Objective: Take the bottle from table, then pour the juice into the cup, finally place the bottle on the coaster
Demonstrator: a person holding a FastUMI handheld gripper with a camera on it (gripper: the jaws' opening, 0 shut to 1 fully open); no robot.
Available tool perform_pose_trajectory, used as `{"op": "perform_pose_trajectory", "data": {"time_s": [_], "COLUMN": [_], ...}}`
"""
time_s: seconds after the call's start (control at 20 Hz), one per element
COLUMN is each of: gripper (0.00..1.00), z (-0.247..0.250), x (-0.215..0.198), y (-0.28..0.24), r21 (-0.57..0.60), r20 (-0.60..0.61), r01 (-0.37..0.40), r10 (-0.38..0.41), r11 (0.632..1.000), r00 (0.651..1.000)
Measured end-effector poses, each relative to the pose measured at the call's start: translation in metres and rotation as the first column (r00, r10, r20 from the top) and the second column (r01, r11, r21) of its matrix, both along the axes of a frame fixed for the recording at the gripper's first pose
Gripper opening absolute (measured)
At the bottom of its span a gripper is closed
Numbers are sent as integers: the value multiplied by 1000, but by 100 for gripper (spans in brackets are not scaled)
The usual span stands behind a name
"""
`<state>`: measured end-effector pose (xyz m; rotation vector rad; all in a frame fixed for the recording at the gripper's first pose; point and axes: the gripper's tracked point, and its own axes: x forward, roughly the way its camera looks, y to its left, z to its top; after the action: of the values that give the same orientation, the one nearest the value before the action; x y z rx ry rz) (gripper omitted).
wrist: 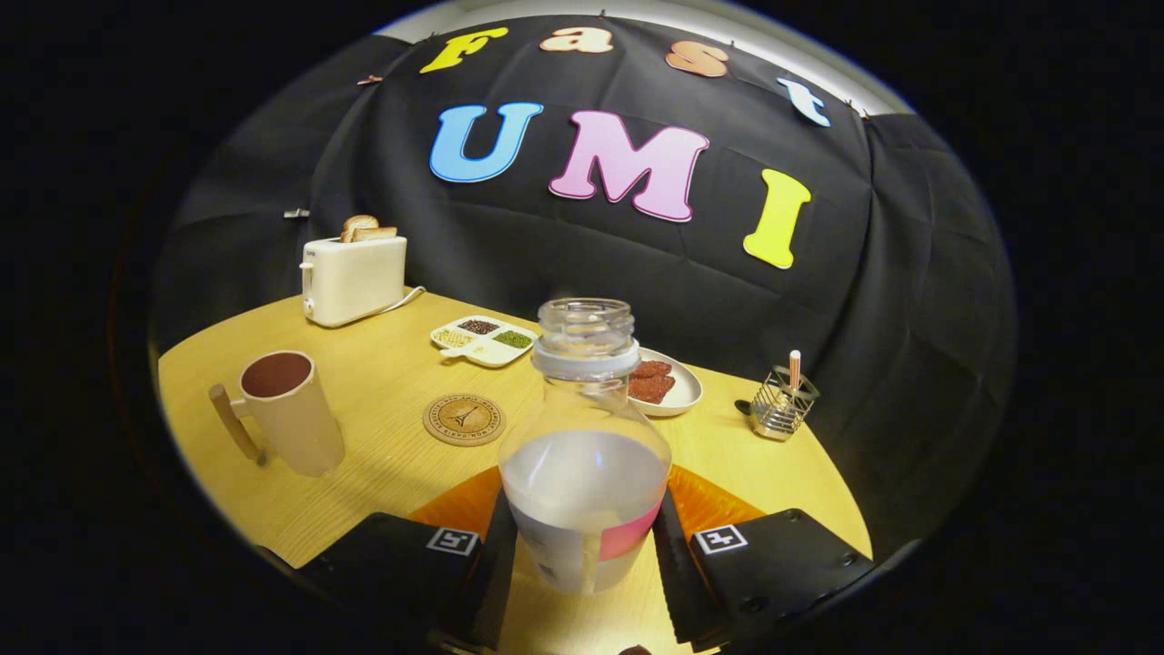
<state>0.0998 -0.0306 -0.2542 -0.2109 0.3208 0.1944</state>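
A clear uncapped bottle [585,437], about half full of pale juice, stands upright between the fingers of my gripper [584,555]. Both fingers press on its lower body, so the gripper is shut on it. Beyond the fingers to the left stands a cream cup [289,411] with a wooden handle and a dark inside. A round cork coaster [464,419] lies flat on the wooden table [382,364] between the cup and the bottle, just ahead and left of the bottle.
A white toaster [354,278] with bread slices sits at the back left. A divided snack tray [484,340] lies behind the coaster. A plate of dark biscuits [662,386] is behind the bottle. A wire holder [783,402] stands at the right.
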Motion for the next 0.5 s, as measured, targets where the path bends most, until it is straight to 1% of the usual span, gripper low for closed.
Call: {"op": "perform_pose_trajectory", "data": {"time_s": [0.1, 0.2, 0.35, 0.5], "gripper": [71, 71, 71, 71], "z": [11, 20, 33, 40], "x": [4, 9, 16, 23], "y": [5, 9, 23, 38], "r21": [-31, -105, -213, -308], "r20": [6, 11, 32, 49], "r01": [-12, -23, -56, -75], "r10": [12, 24, 64, 95], "r11": [999, 994, 976, 948], "r00": [1000, 1000, 997, 994]}}
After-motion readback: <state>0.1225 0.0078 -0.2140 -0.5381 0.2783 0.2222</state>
